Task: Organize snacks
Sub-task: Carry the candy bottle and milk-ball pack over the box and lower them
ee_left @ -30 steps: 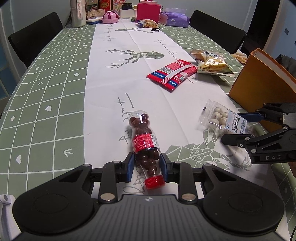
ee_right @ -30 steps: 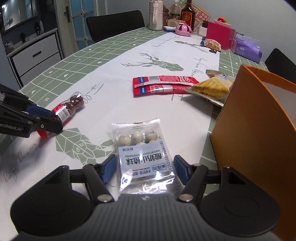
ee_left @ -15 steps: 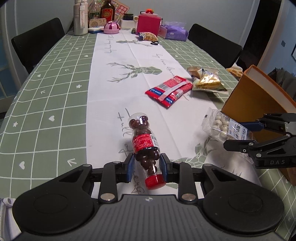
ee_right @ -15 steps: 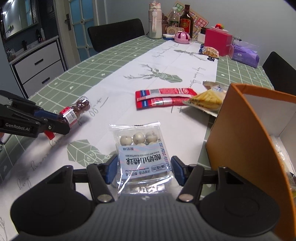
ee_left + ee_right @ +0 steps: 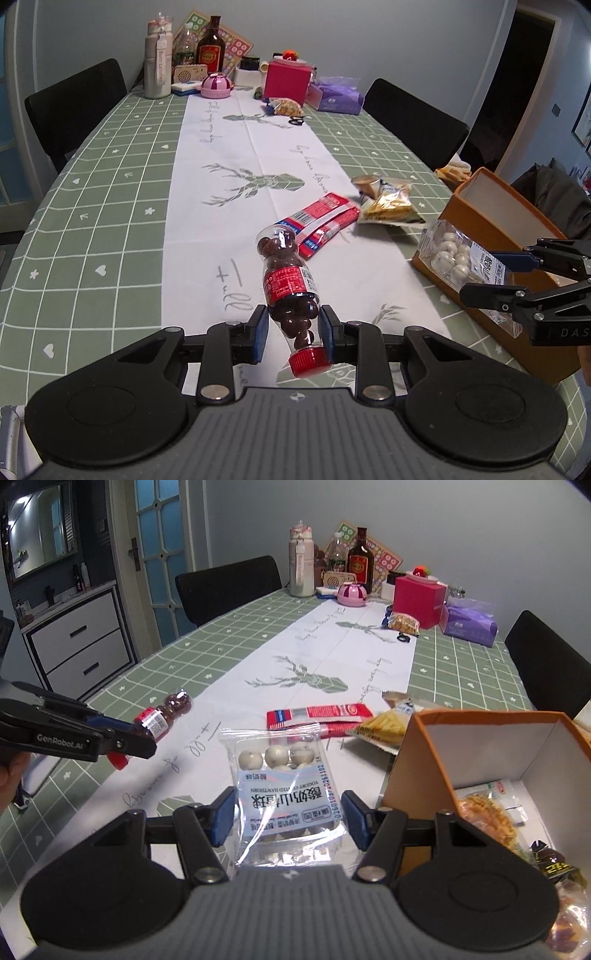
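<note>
My left gripper (image 5: 293,334) is shut on a small clear bottle of chocolate balls (image 5: 286,280) with a red cap, held above the table; it also shows in the right wrist view (image 5: 162,716). My right gripper (image 5: 288,816) is shut on a clear pack of white yogurt balls (image 5: 282,775), held in the air beside the orange box (image 5: 476,760); the pack also shows in the left wrist view (image 5: 456,256). The open orange box (image 5: 495,221) holds several snack packs (image 5: 491,816).
Red snack packets (image 5: 321,219) and a yellow chip bag (image 5: 388,201) lie on the white runner. Bottles, a pink box (image 5: 286,79) and a purple tissue pack (image 5: 338,96) stand at the far end. Black chairs (image 5: 413,122) flank the table.
Both grippers have risen with their loads. The bottle and the yogurt-ball pack left the table, and the right gripper now sits beside the orange box's open top.
</note>
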{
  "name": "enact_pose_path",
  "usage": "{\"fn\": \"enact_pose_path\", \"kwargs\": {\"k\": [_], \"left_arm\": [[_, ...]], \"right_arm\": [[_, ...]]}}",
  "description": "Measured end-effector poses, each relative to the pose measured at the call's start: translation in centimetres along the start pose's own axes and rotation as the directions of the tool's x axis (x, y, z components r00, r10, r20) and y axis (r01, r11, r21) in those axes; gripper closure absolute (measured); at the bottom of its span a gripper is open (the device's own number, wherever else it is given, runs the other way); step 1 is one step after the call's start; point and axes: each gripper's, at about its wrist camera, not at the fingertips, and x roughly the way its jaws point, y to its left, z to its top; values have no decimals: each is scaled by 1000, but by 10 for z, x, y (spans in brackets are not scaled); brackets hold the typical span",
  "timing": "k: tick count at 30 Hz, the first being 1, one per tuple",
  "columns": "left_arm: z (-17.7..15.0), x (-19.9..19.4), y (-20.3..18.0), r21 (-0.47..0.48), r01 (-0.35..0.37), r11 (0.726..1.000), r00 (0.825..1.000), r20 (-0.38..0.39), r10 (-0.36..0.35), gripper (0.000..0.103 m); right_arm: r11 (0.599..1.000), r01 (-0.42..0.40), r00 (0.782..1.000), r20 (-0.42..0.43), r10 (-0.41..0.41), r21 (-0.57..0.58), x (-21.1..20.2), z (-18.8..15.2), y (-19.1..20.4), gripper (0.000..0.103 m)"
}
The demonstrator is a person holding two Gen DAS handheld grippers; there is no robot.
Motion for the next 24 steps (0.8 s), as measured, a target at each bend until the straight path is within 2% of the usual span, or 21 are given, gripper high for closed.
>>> {"fn": "enact_pose_path", "kwargs": {"k": [4,11,18,24], "left_arm": [[7,-3,-18,29,6,1000,1000,21,-7,70],[23,-6,-62,61,75,995,996,52,-78,70],[31,-2,-112,135,127,983,989,59,-136,70],[37,8,-157,212,166,963,983,36,-178,70]], "right_arm": [[999,7,999,40,-9,51,-22,10,-12,44],[989,37,993,108,-53,147,-67,16,-44,44],[968,70,984,144,-106,239,-110,1,-88,44],[949,109,980,128,-152,295,-126,-18,-119,44]]}}
